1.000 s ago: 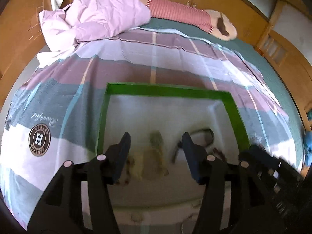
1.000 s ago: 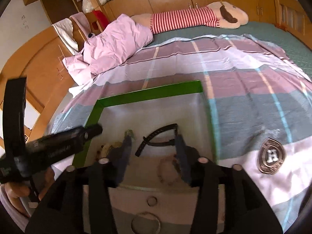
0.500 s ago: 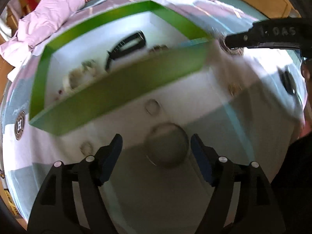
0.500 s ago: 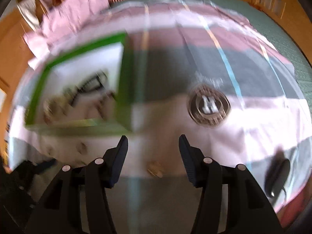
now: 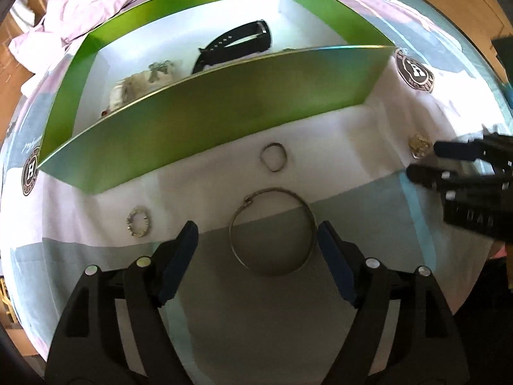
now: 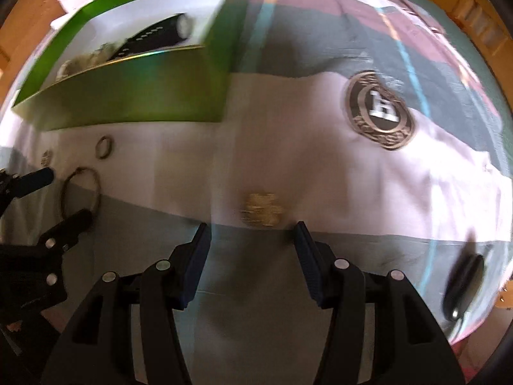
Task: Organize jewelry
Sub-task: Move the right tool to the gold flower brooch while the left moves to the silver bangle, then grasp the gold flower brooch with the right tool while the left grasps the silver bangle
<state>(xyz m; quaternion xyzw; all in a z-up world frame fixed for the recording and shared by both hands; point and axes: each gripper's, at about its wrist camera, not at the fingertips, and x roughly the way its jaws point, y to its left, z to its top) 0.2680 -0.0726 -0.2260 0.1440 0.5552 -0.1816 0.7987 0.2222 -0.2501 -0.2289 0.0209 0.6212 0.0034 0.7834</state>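
Silver bangle (image 5: 272,230) lies between the left gripper (image 5: 257,235)'s spread fingers; only the right view shows its own gripper (image 6: 253,234) gaping over a gold brooch (image 6: 262,208).

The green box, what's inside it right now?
Inside the green box lie a black watch strap and pale, beaded-looking jewelry on the white floor. The near wall hides the front strip of the floor, so anything lying there cannot be seen.
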